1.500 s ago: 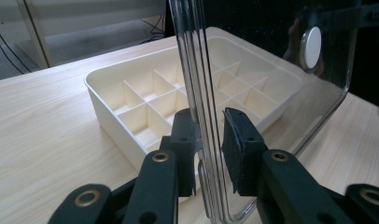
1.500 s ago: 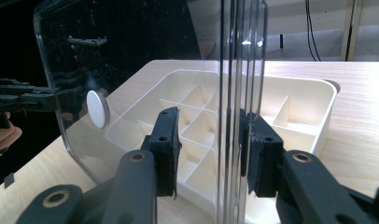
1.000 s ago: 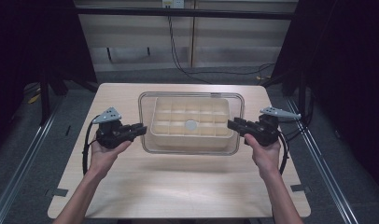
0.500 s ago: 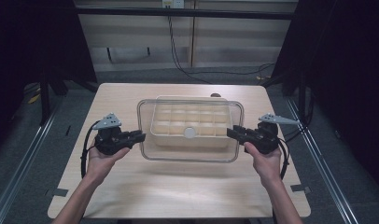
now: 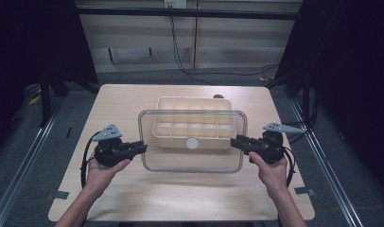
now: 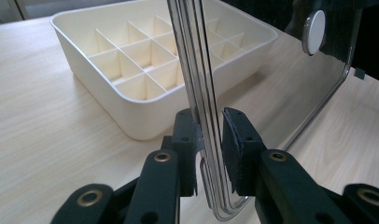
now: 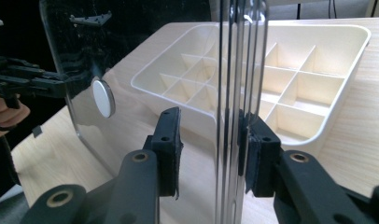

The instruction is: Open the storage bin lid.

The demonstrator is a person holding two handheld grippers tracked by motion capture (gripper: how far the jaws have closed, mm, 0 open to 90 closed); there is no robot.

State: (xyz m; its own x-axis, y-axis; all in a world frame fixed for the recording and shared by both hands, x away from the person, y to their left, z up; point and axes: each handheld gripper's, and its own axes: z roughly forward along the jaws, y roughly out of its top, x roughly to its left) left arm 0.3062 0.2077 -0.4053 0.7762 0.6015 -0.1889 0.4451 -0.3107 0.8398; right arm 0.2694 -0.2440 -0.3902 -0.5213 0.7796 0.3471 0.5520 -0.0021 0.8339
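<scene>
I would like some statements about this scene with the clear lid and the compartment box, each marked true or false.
1. The clear lid sits closed on the cream compartment box. False: it is held off the box, toward the person.
2. The left tongs are shut on one short edge of the lid. True.
3. The right tongs hang open, away from the lid. False: the lid's edge stands between their jaws, and they are shut on it.
4. The lid carries a round white knob. True.
5. The box compartments hold small parts. False: those that can be seen are empty.
6. The box rests on the wooden table. True.
</scene>
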